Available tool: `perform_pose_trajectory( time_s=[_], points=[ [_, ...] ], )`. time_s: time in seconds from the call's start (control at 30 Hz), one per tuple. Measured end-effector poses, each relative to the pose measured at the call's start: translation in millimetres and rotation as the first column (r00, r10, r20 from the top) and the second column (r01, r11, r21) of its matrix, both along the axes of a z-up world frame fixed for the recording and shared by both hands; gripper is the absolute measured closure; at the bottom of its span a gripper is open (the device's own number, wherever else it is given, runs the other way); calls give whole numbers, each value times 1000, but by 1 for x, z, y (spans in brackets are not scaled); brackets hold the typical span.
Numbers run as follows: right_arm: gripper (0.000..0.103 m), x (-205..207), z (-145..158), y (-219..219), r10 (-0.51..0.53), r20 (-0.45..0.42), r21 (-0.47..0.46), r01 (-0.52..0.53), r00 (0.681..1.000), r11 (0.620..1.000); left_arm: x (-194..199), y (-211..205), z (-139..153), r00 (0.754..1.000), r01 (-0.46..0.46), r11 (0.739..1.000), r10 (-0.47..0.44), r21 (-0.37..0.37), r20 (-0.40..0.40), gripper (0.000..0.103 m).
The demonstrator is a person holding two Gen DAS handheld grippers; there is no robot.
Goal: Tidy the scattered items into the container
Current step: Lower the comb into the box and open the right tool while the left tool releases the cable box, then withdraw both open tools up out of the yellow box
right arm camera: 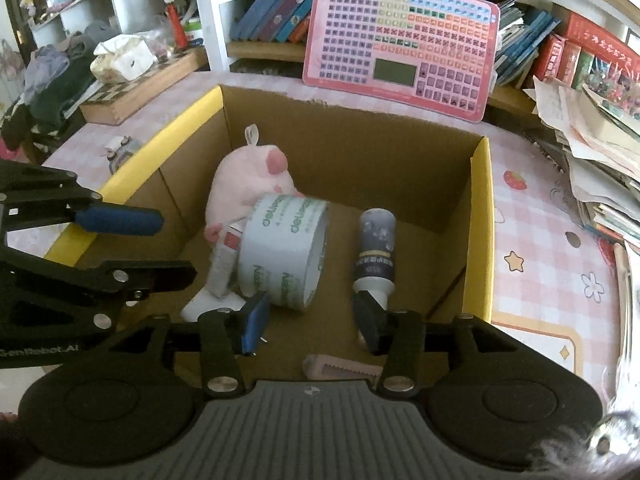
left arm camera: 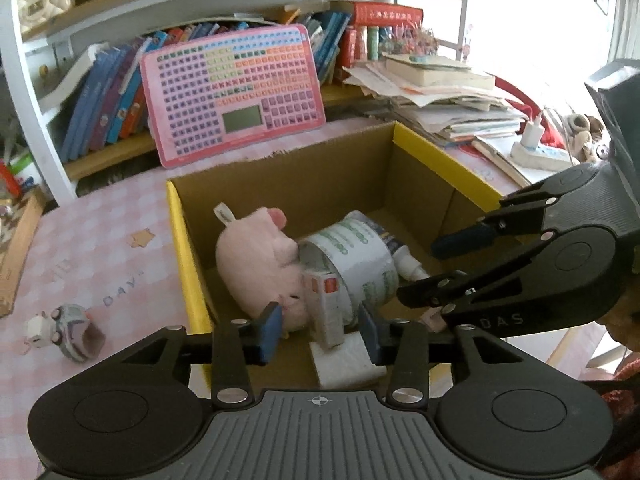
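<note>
A home study corner: crowded bookshelves (left arm camera: 120,92), checked pink tablecloth (right arm camera: 540,248), paper piles (left arm camera: 452,104)

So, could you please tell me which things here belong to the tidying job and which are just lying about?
Part of the job:
- cardboard box
- pink plush pig
- tape roll
- small bottle
- small white carton
- toy car, not yet boxed

Just lying about:
- pink keyboard toy
- shelf books
- paper stack

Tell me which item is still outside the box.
The small toy car on the pink checked tablecloth, left of the cardboard box. The plush pig, tape roll, spray bottle and small carton already lie inside.
</note>
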State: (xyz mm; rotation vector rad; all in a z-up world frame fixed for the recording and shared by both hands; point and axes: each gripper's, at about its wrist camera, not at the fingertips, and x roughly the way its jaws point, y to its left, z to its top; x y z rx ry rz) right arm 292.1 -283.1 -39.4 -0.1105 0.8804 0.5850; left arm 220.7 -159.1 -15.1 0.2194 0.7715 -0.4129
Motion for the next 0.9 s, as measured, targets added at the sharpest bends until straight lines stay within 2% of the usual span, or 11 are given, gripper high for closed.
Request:
perform_pose_trajectory(
  time_s=[0.07,0.13,0.2,0.3,0.47,0.57,0.9],
  points=[
    [56,-3,3,-1,-12,14,4,12,1000,1000,-4,3,4,1000,-15,1000,15,-2,22,50],
    [53,-8,7,-2,-32,31,15,32,999,999,-8,5,8,999,-30,1000,30,-2,45,36],
    [43,-12,10,-3,-61,55,21,60,997,998,-15,8,12,996,-45,999,45,-3,74,25],
    [39,-20,15,-3,-101,84,33,99,991,995,-23,13,16,994,-60,998,61,-12,95,17],
    [24,-36,22,-6,-173,131,61,166,976,984,-38,23,20,989,-86,996,89,-27,118,14],
    [20,-45,26,-8,-215,147,79,205,966,976,-46,28,24,984,-99,994,104,-41,143,10],
    [16,-80,38,-1,-305,189,98,291,933,952,-70,55,31,979,-99,993,108,-63,172,9]
  ],
)
